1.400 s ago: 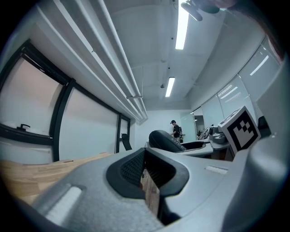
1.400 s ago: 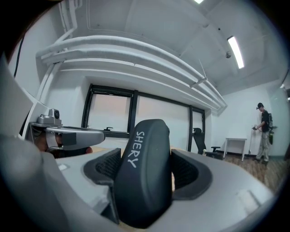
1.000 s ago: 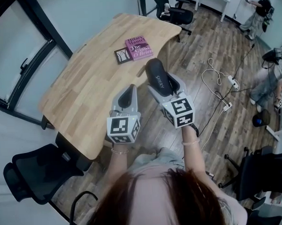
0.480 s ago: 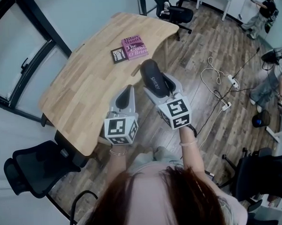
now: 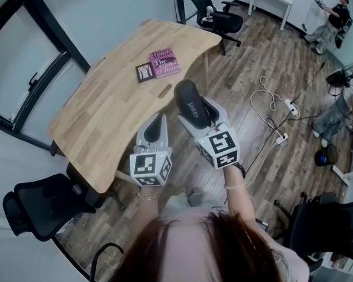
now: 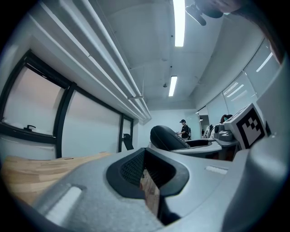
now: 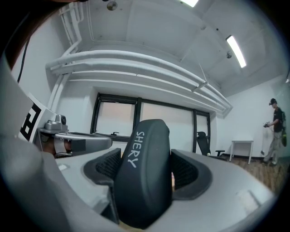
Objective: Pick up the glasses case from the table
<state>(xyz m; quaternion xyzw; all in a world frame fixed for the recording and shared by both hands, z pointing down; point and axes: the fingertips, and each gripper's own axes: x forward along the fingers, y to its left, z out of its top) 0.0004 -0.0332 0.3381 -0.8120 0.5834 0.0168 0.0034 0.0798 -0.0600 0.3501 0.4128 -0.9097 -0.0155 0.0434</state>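
The black glasses case (image 5: 190,103) with white lettering is held in the air off the table's near edge, over the floor. My right gripper (image 5: 198,110) is shut on it, and in the right gripper view the case (image 7: 144,172) stands upright between the dark pads, filling the middle. My left gripper (image 5: 155,128) hangs beside it at the left over the table's near edge, shut with nothing between its jaws. In the left gripper view the jaws (image 6: 147,179) meet, and the case (image 6: 168,137) shows to the right.
A wooden table (image 5: 111,105) carries a pink book (image 5: 165,61) and a small dark card (image 5: 145,71) at its far side. Black office chairs stand at lower left (image 5: 42,207), far end (image 5: 221,18) and lower right (image 5: 326,230). White cables and a power strip (image 5: 280,112) lie on the floor.
Both grippers and the held case have drawn back from the table towards me; the book and card now lie farther from the case. The grip is unchanged.
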